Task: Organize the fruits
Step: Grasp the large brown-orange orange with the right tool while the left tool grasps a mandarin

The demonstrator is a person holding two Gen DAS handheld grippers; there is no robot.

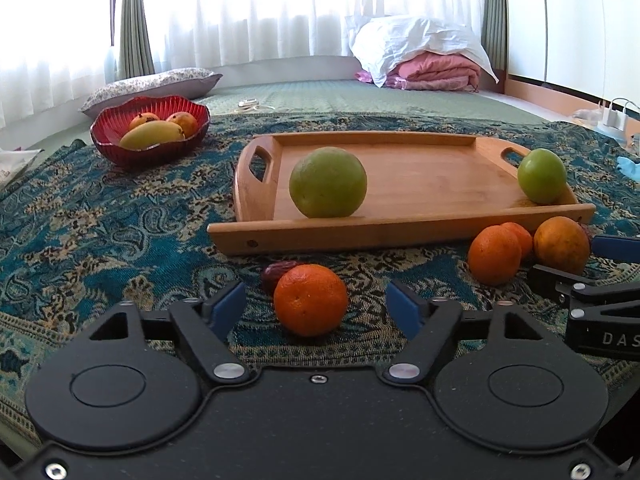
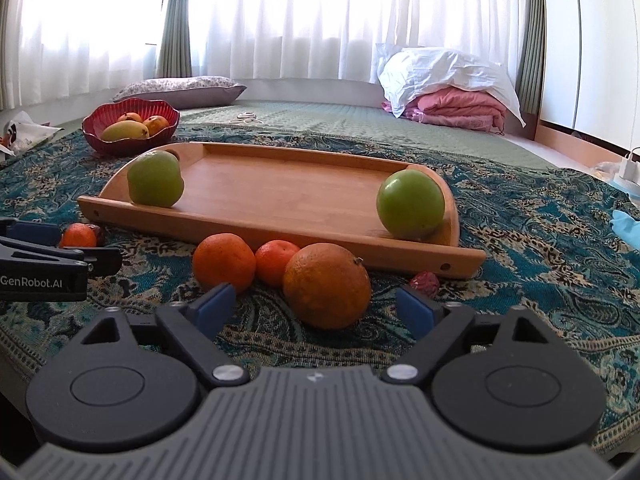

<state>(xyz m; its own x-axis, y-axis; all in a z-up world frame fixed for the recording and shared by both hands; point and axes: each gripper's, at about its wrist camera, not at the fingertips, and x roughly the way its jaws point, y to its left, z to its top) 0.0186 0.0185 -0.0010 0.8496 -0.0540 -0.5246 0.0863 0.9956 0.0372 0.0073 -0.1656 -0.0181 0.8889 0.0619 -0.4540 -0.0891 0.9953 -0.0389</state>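
Two views. Left wrist: left gripper point(image 1: 316, 307) spread around a tangerine point(image 1: 310, 300), pads apart from it; a dark fruit point(image 1: 276, 273) at 11 o'clock is half hidden. Right wrist: right gripper point(image 2: 316, 307) spread, an orange point(image 2: 327, 286) between, untouched; patterned cloth point(image 2: 540, 240), curtained window point(image 2: 300, 20).

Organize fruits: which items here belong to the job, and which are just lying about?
Job: four oranges on the cloth, e.g.; two green fruits on the wooden tray; red bowl of mangoes.
Lying about: floral pillow; pink folded blanket; white chargers.
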